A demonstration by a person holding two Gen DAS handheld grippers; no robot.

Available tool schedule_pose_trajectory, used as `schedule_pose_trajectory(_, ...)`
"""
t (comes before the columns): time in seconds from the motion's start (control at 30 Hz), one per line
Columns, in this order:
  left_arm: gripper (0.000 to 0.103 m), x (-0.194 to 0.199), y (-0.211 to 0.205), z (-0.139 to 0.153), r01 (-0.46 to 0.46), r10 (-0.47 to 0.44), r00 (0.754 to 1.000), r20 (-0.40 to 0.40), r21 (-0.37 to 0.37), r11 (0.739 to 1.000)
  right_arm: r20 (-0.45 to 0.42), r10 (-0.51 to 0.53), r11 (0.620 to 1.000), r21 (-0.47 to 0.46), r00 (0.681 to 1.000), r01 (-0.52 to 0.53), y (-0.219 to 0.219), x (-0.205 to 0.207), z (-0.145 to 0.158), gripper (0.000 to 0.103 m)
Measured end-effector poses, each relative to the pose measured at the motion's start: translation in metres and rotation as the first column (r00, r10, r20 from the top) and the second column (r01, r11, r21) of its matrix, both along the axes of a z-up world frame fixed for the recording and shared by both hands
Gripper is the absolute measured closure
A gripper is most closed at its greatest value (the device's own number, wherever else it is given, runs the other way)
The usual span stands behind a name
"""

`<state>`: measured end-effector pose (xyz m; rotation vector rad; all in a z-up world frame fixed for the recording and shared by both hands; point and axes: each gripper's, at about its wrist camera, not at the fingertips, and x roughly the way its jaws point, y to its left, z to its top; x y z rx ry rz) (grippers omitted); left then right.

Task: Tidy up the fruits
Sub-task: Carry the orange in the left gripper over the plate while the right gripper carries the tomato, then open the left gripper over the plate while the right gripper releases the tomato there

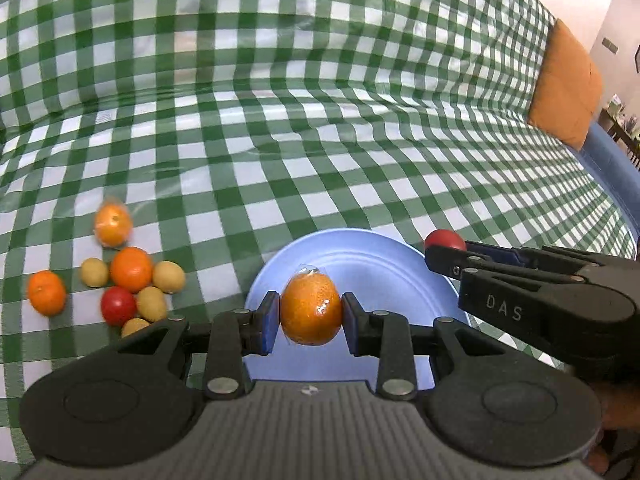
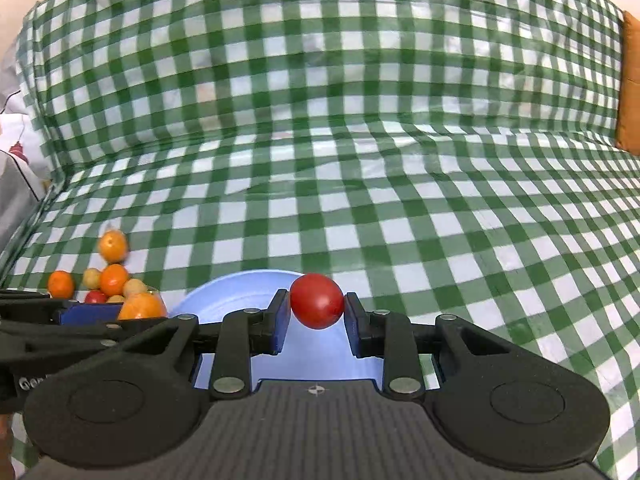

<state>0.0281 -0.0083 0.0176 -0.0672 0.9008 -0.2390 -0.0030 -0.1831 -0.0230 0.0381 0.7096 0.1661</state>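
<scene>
Jaws clamped — left gripper [image 1: 309, 314] on wrapped orange [image 1: 310, 307], right gripper [image 2: 316, 310] on tomato [image 2: 317, 300].

The letters "DAS" stand in pale print on the black side of the right gripper [image 1: 446, 254], seen in the left wrist view. In the right wrist view, the black body of the left gripper [image 2: 120, 312] at the picture's left edge carries pale lettering that begins "Gen"; the rest is cut off and cannot be read.
</scene>
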Motion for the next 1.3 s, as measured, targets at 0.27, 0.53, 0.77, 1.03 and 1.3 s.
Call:
schedule_pose_trajectory(0.27,0.067,0.000,-0.010,-0.009,0.015,-0.015,1.000,-0.003,0.030,0.999,-0.011,0.001,1.000,0.004,1.000,-0.001,-0.004,0.002,-0.008,0.073)
schedule_pose_trajectory(0.53,0.067,0.000,-0.007,-0.008,0.023,-0.023,1.000,-0.004,0.021,1.000,-0.011,0.000,1.000,0.010,1.000,0.000,-0.011,-0.004,-0.011,0.073)
schedule_pose_trajectory(0.77,0.067,0.000,-0.006,-0.006,0.022,-0.022,1.000,0.003,0.016,1.000,-0.012,-0.006,1.000,0.012,1.000,0.006,-0.016,0.008,-0.009,0.073)
schedule_pose_trajectory(1.03,0.067,-0.002,-0.006,-0.004,0.014,-0.015,1.000,0.007,0.008,1.000,-0.004,-0.023,1.000,0.008,1.000,0.023,-0.010,0.006,-0.009,0.073)
schedule_pose_trajectory(1.3,0.066,-0.003,-0.007,-0.004,0.023,-0.023,1.000,0.012,0.000,1.000,-0.005,-0.029,1.000,0.004,1.000,0.029,-0.008,0.005,-0.008,0.072)
